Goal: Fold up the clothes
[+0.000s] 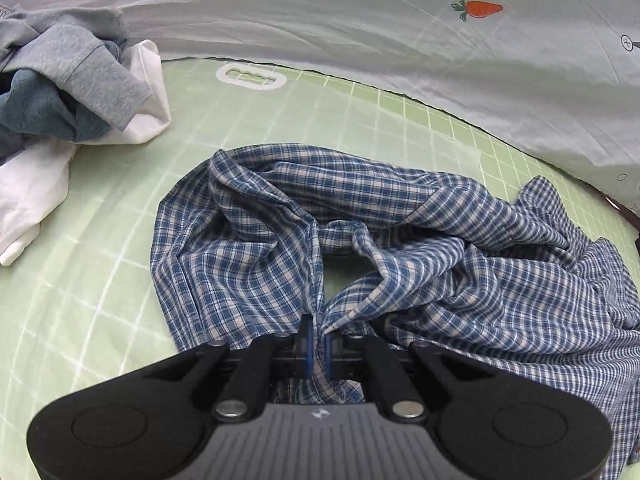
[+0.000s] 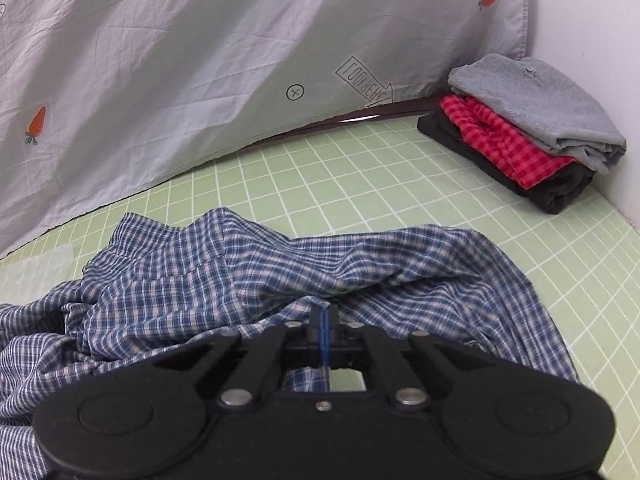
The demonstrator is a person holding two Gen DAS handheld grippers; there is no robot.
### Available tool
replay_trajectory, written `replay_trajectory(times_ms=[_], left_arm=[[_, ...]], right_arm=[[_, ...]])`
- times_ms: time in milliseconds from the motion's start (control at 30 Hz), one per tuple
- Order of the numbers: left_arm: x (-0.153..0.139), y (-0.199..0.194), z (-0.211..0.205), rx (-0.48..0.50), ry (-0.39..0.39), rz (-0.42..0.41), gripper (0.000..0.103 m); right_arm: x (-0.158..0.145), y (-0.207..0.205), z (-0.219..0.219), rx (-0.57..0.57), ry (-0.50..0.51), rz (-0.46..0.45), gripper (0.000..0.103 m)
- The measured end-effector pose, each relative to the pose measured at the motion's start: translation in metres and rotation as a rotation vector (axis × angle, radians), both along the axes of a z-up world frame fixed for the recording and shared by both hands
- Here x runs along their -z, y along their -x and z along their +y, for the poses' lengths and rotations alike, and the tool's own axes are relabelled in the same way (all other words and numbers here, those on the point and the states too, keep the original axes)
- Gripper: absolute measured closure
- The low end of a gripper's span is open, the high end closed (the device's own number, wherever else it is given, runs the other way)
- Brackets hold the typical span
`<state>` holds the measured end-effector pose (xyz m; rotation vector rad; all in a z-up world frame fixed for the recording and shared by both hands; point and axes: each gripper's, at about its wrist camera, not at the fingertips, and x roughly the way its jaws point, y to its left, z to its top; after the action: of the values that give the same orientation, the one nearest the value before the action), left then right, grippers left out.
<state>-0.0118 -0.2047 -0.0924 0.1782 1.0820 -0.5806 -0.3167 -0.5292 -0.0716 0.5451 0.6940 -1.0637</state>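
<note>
A blue-and-white checked shirt [image 1: 248, 248] lies crumpled and unfolded on the green grid mat [image 1: 100, 280], its cloth bunched in ridges. Toward the mat's far left edge sits a loose heap of grey, teal and white garments [image 1: 68, 92]. At the mat's far right corner rests a folded stack [image 2: 532, 128]: grey on top, red check, black beneath.

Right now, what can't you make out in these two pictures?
- Left wrist view: the checked shirt runs off the right edge; the left gripper hides the fabric under it.
- Right wrist view: the dark bottom garment in the folded stack is mostly covered.
</note>
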Motion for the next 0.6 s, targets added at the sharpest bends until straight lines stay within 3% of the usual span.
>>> replay_trajectory(times_ms=[100, 167, 200, 433, 600], left_arm=[[0.008, 0.004, -0.009, -0.006, -0.074, -0.032, 0.093], [0.008, 0.006, 0.000, -0.025, -0.041, 0.002, 0.092], [0.007, 0.007, 0.005, -0.020, -0.017, 0.022, 0.091], [0.000, 0.031, 0.029, 0.007, 0.060, 0.113, 0.085], [-0.002, 0.040, 0.034, -0.027, 0.016, 0.060, 0.085]], right_arm=[[0.009, 0.001, 0.007, -0.013, -0.019, 0.023, 0.092], [0.013, 0.005, 0.021, -0.017, -0.029, 0.020, 0.067], [0.016, 0.010, 0.028, -0.014, -0.034, 0.020, 0.063], [0.034, 0.033, 0.061, 0.000, -0.121, 0.024, 0.060], [0.034, 0.033, 0.075, -0.015, -0.112, 0.028, 0.059]])
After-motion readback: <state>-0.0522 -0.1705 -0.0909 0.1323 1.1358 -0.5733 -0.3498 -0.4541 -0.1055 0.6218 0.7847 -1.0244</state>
